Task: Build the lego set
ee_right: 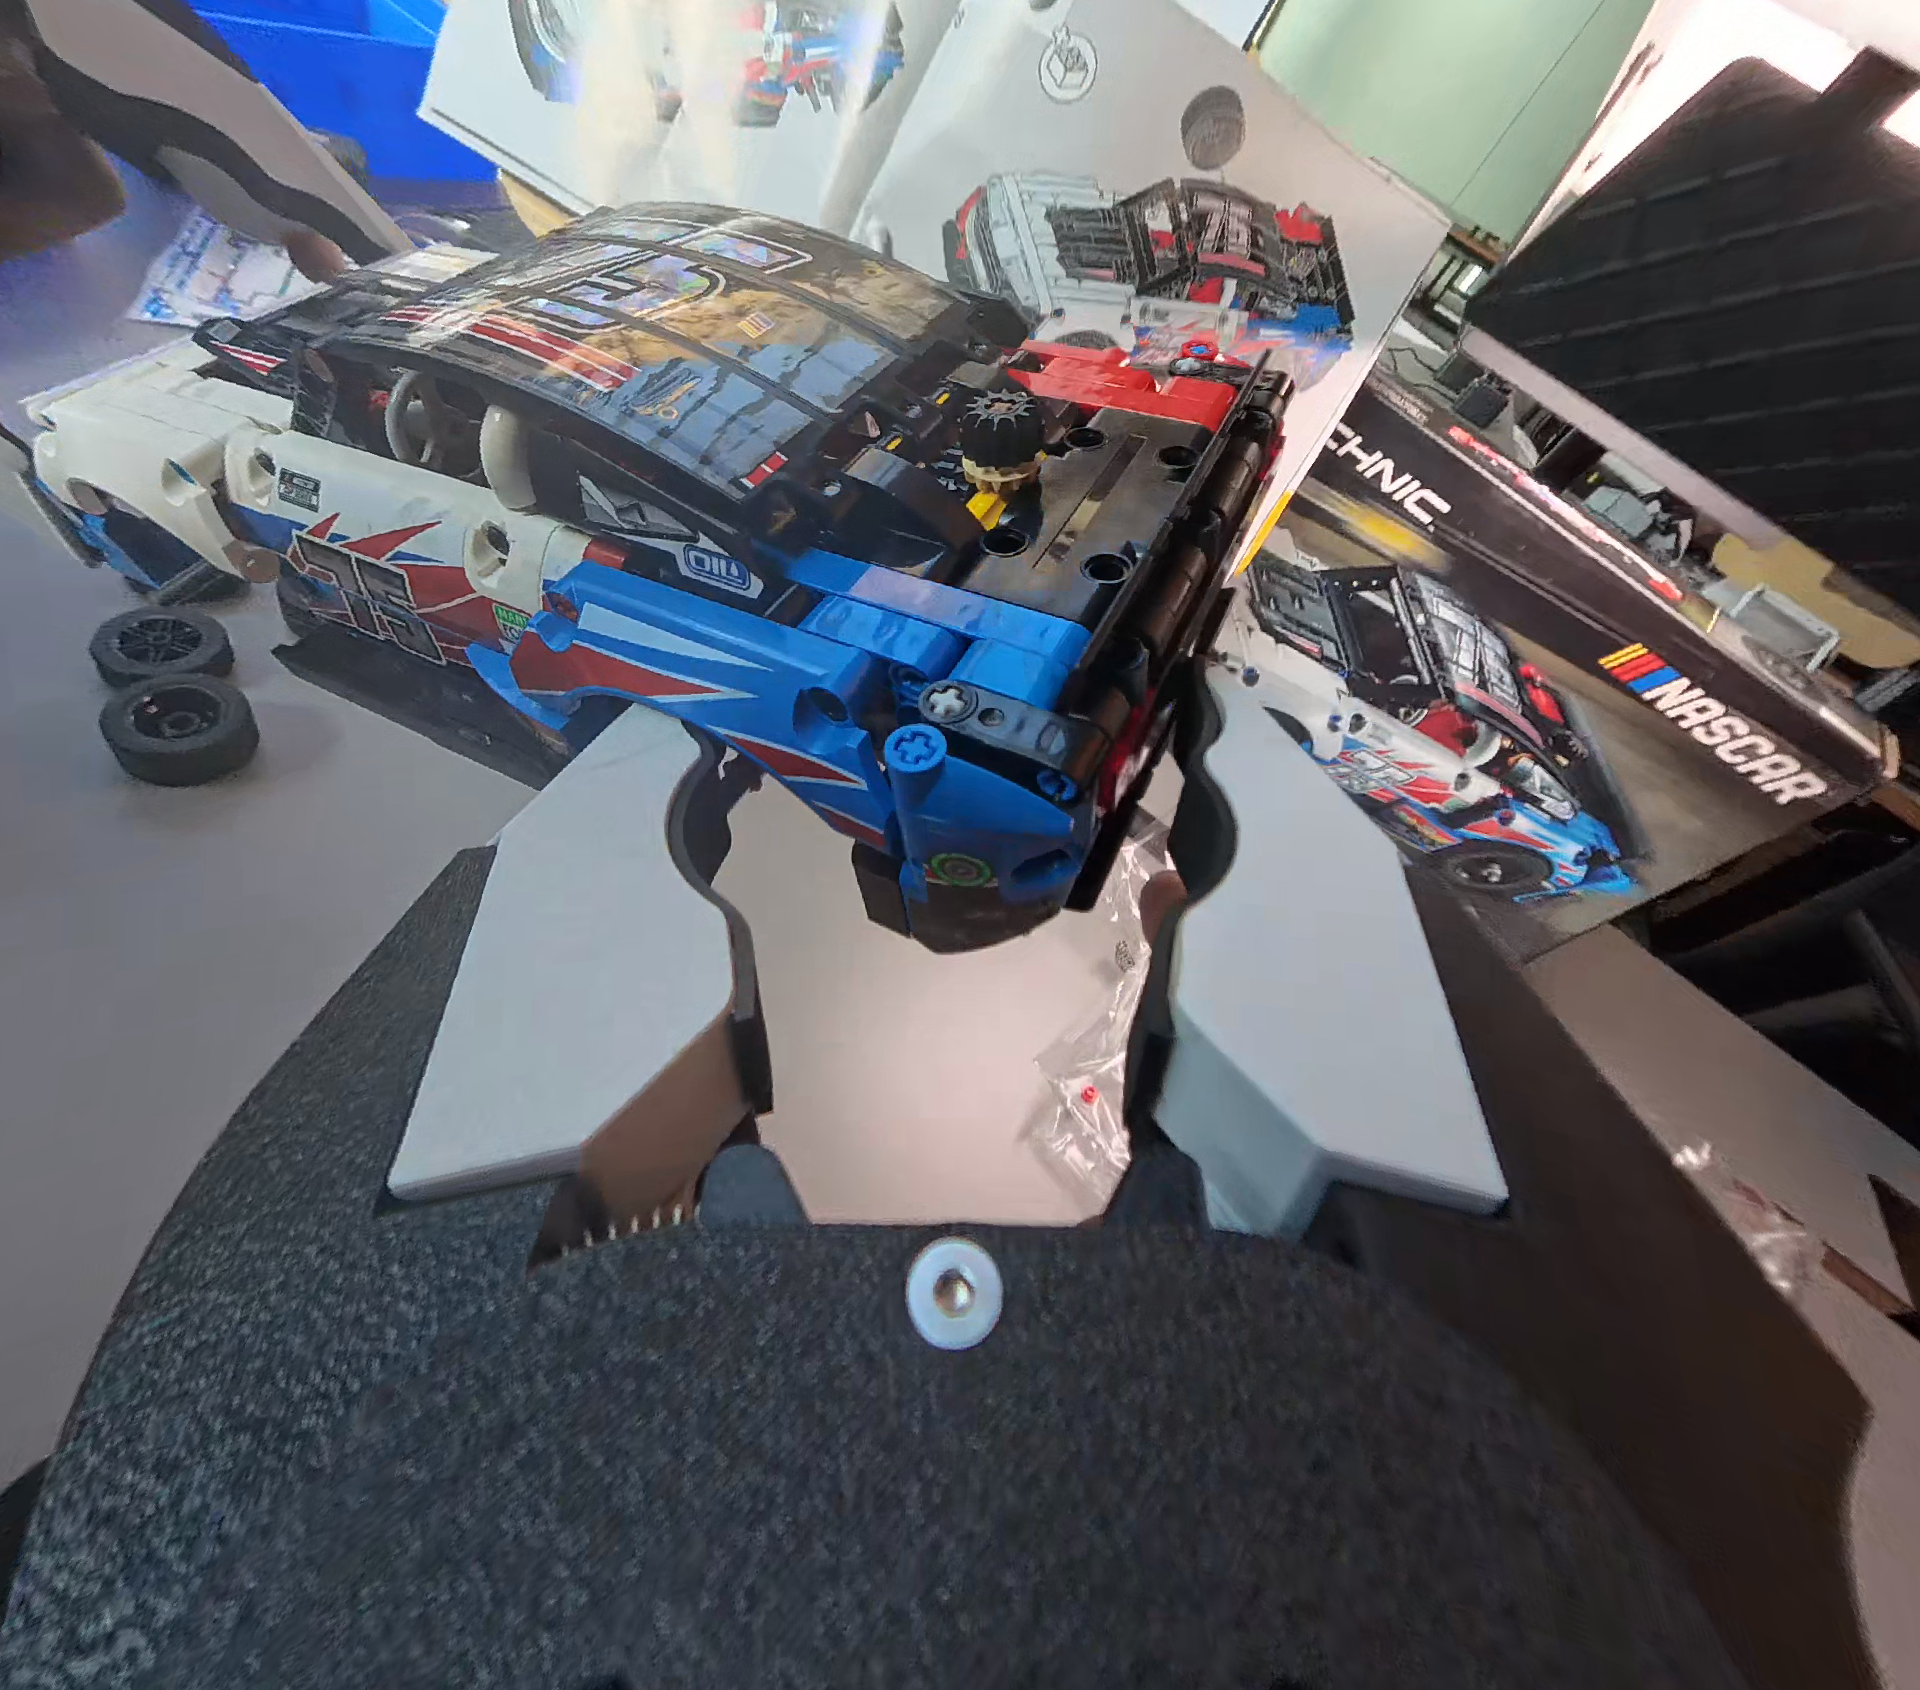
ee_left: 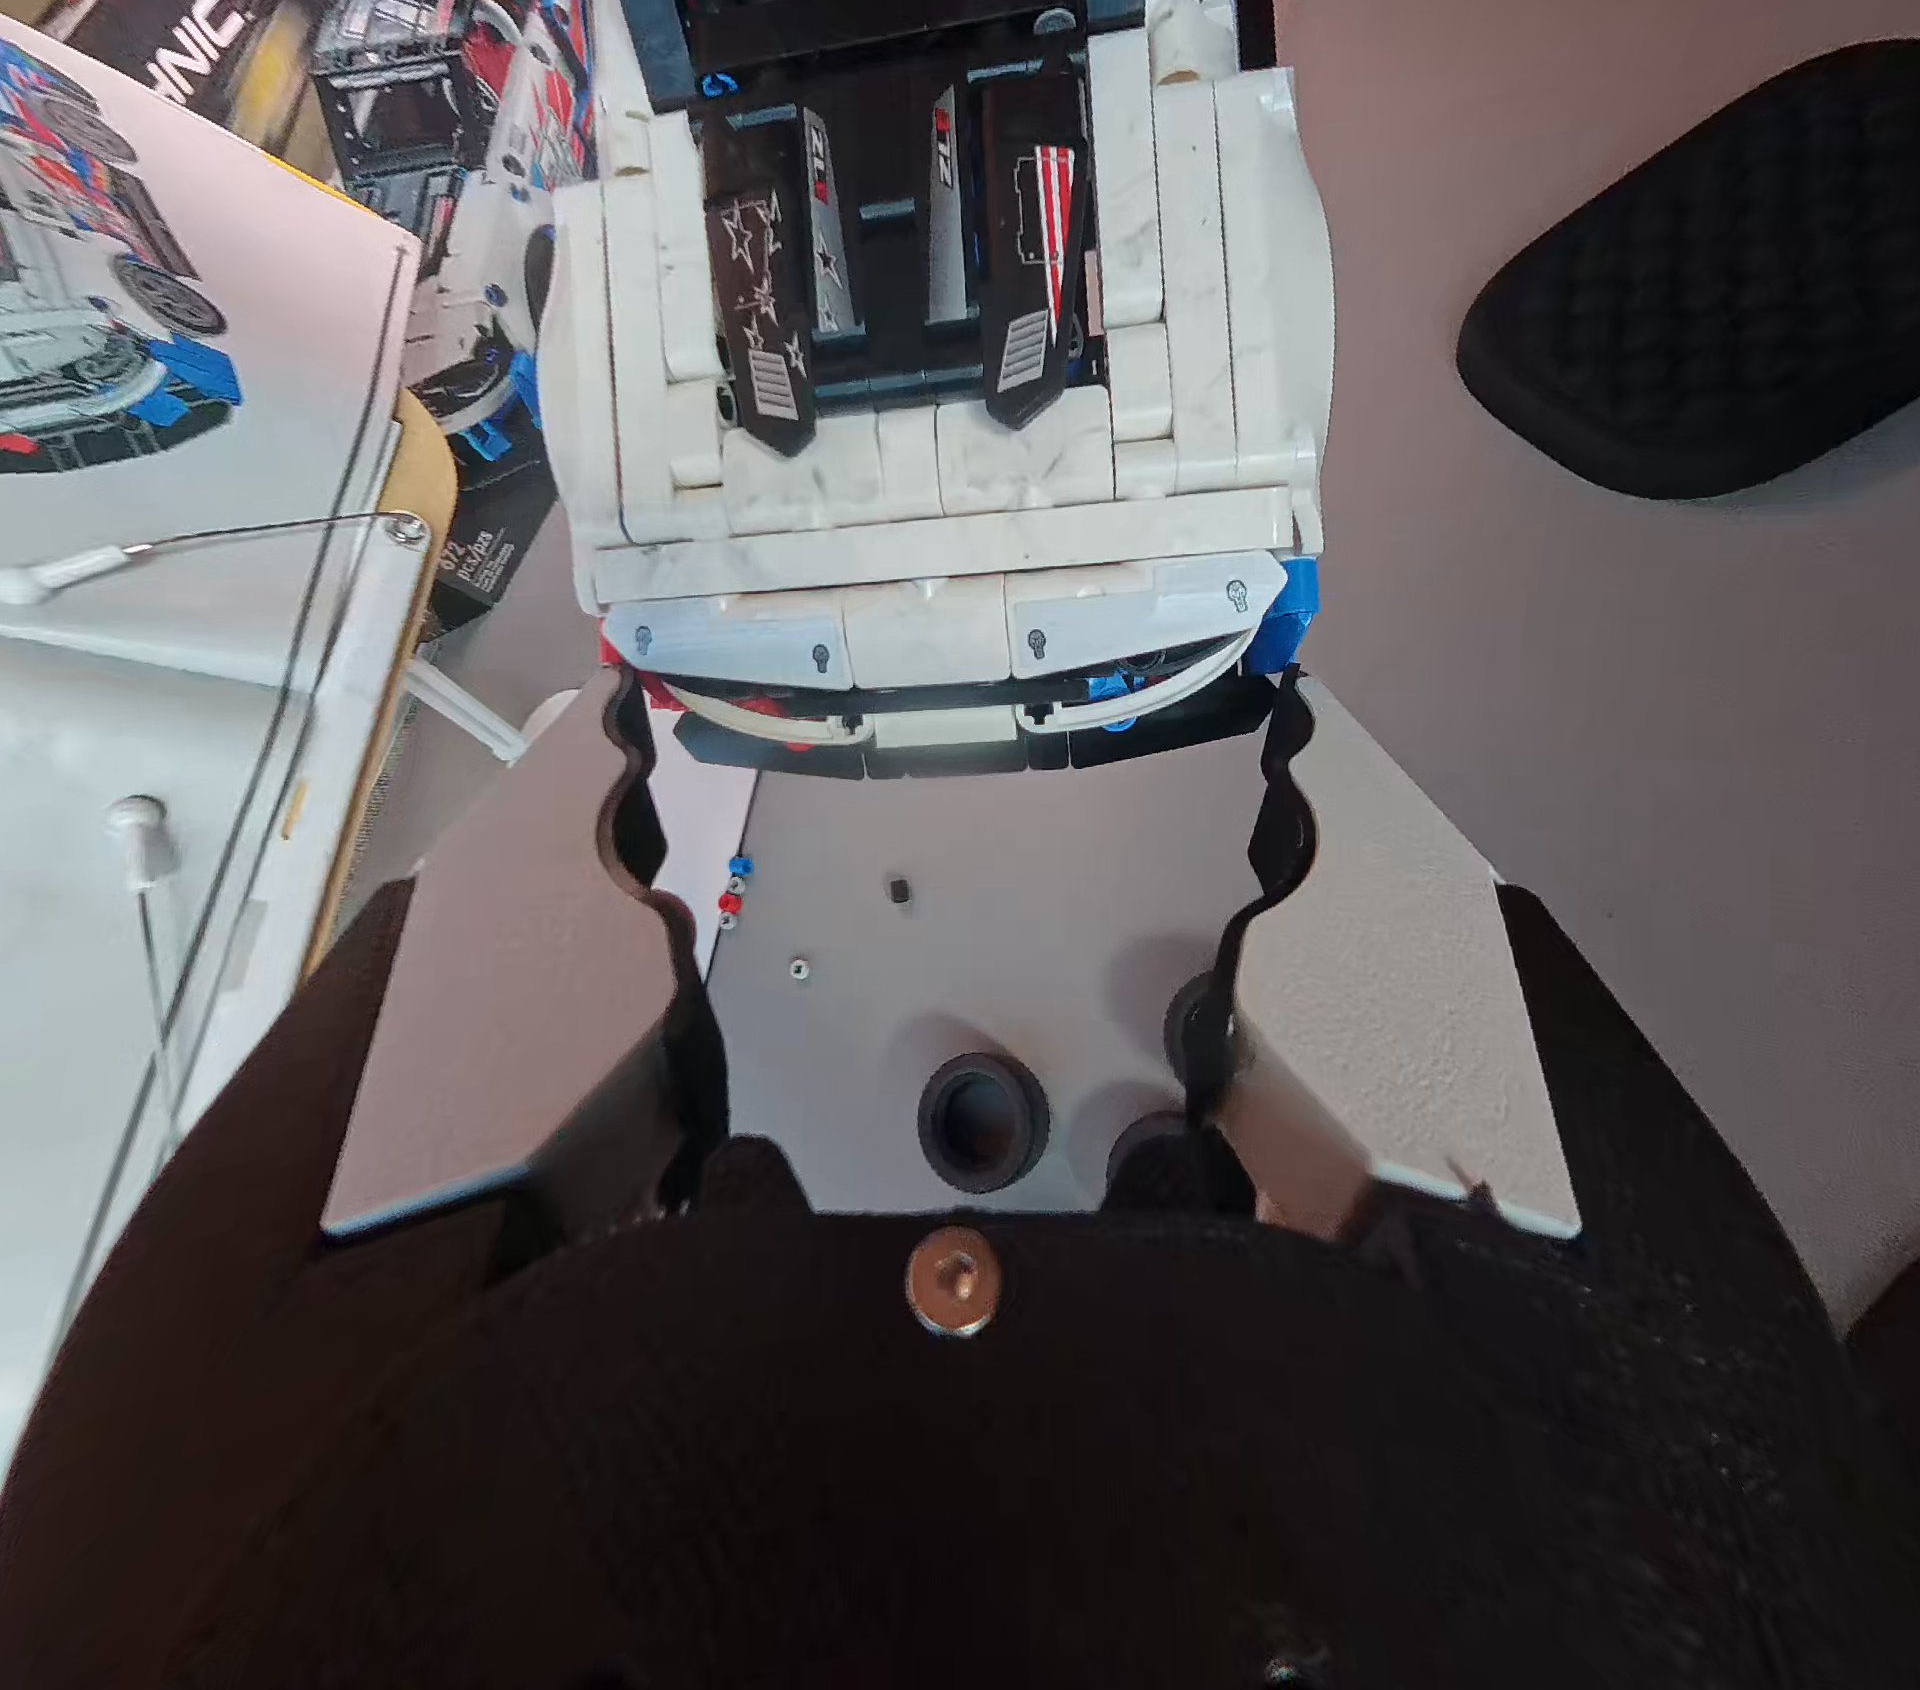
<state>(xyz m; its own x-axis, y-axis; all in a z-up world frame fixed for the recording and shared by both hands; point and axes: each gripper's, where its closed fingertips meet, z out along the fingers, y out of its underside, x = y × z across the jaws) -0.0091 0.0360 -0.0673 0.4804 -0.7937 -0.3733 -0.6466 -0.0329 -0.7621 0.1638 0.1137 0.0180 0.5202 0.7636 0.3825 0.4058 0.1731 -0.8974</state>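
The lego car point(ee_left: 935, 414) is white in front with a black roof and a blue and red rear point(ee_right: 727, 518), and has no wheels on. My left gripper point(ee_left: 956, 684) has its fingertips point(ee_left: 623, 705) against both corners of the white front bumper. It appears shut on the car, and it also shows in the right wrist view point(ee_right: 208, 113) at the car's nose. My right gripper point(ee_right: 945, 757) straddles the blue rear corner, with its fingers point(ee_right: 1195, 767) touching the side and the tail. The car sits tilted between both grippers, above the table.
Loose tyres point(ee_left: 982, 1121) and small pins point(ee_left: 736, 887) lie on the table under the car. Two wheels point(ee_right: 177, 721) lie left of it. The open booklet point(ee_right: 935, 30) and the set box point(ee_right: 1558, 653) stand behind, with a blue bin point(ee_right: 312, 30) far left. A plastic bag point(ee_right: 1091, 1090) lies near my right finger.
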